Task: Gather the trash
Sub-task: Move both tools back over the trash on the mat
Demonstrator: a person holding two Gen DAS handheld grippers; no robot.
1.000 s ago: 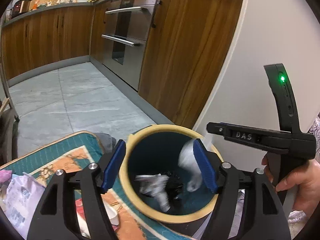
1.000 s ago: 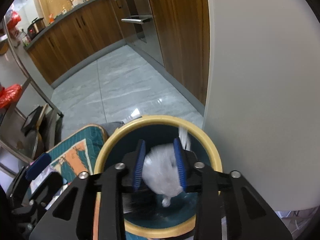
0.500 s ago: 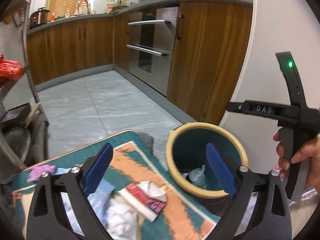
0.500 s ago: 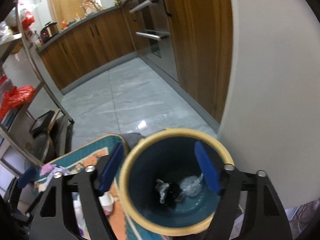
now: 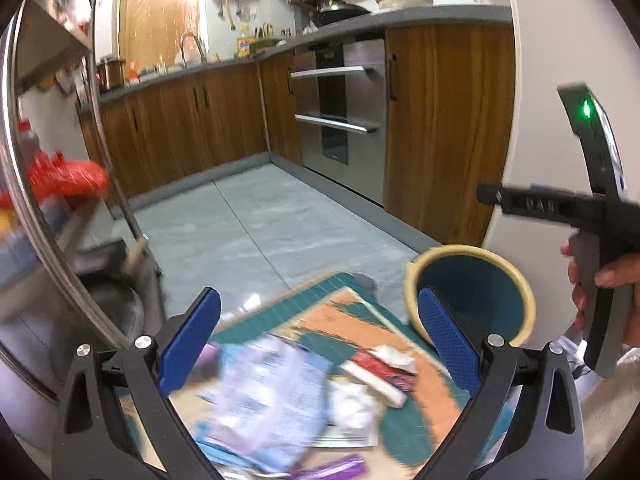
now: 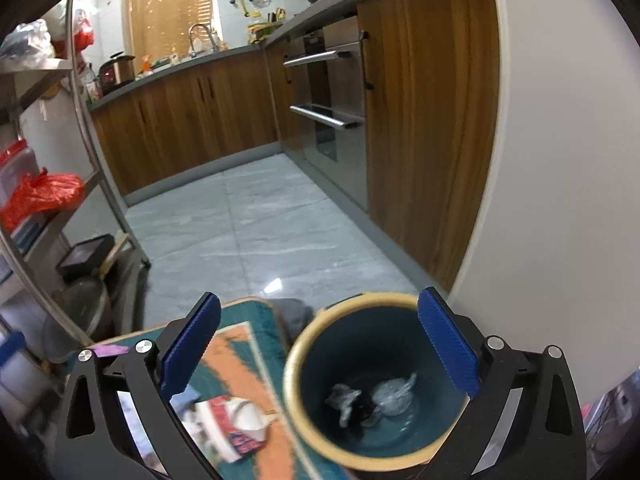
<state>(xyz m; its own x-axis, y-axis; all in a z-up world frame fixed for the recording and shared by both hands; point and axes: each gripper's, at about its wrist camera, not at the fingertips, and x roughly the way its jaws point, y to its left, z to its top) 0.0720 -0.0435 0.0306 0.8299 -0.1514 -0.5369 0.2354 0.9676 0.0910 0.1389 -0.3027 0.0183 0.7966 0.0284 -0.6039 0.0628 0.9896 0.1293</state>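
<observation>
Currently both hand-held grippers, left and right, are gaping wide and empty, the right's jaws opening. Crumpled wrappers are lying at six o'clock beside the yellow-rimmed teal bin; a hasty grab risks scattering them.

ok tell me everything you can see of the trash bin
The trash bin is a round, open-topped bucket, dark teal inside with a thick cream-yellow rim, apparently plastic. It stands upright on the floor beside the patterned mat, near the white wall. At its bottom lie a crumpled clear plastic wad and some dark and grey scraps. Nothing grips it; the right tongs are opening above it, empty.
</observation>
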